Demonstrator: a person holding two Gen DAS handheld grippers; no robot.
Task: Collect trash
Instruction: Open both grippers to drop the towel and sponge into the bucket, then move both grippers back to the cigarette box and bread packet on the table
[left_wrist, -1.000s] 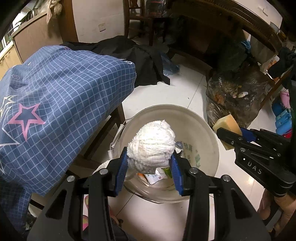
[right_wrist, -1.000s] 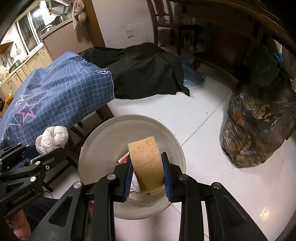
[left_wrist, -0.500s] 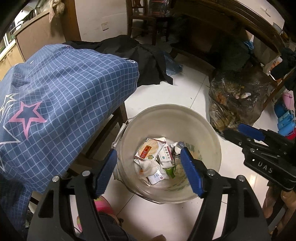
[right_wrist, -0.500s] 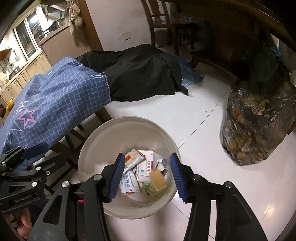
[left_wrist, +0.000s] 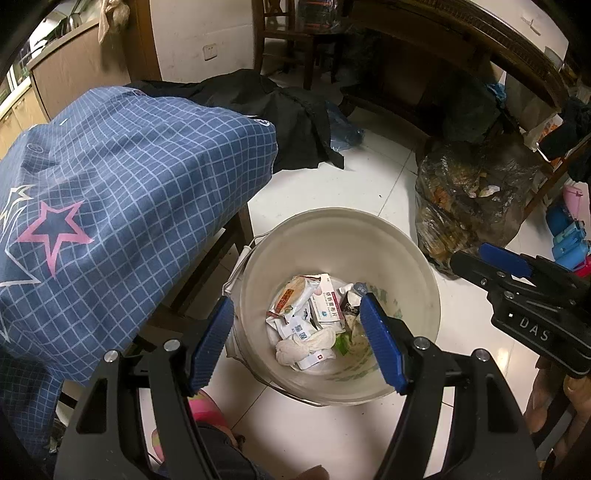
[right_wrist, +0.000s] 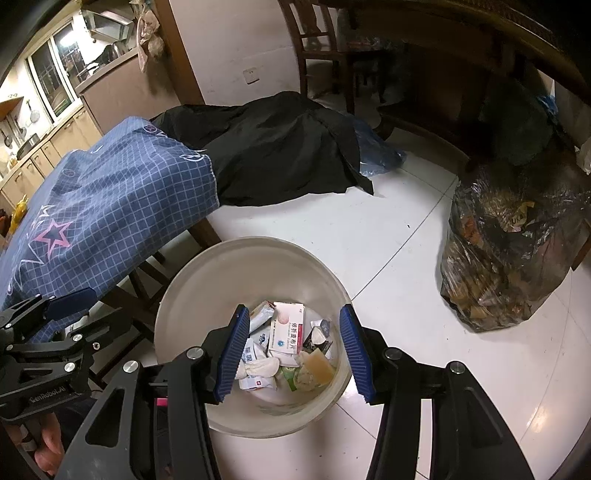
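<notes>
A pale plastic bucket (left_wrist: 332, 236) (right_wrist: 240, 269) stands on the white tile floor with packets and small boxes in the bottom. A white wad of cloth (left_wrist: 306, 345) (right_wrist: 258, 367) lies on that trash, and a tan sponge piece (right_wrist: 319, 365) lies beside it. My left gripper (left_wrist: 294, 301) hangs open over the bucket's mouth with nothing between its blue pads. My right gripper (right_wrist: 293, 310) is open above the same bucket, also holding nothing. Each gripper shows at the edge of the other's view: left gripper (right_wrist: 48, 314), right gripper (left_wrist: 495, 258).
A blue checked cloth with stars (left_wrist: 110, 203) drapes over wooden furniture just left of the bucket. A black cloth (right_wrist: 277, 147) lies behind it. A stuffed dark trash bag (right_wrist: 509, 258) sits to the right on the floor. Chairs and a dark table stand at the back.
Both grippers opened. The white cloth wad left the left gripper and the sponge left the right gripper; both now lie in the bucket.
</notes>
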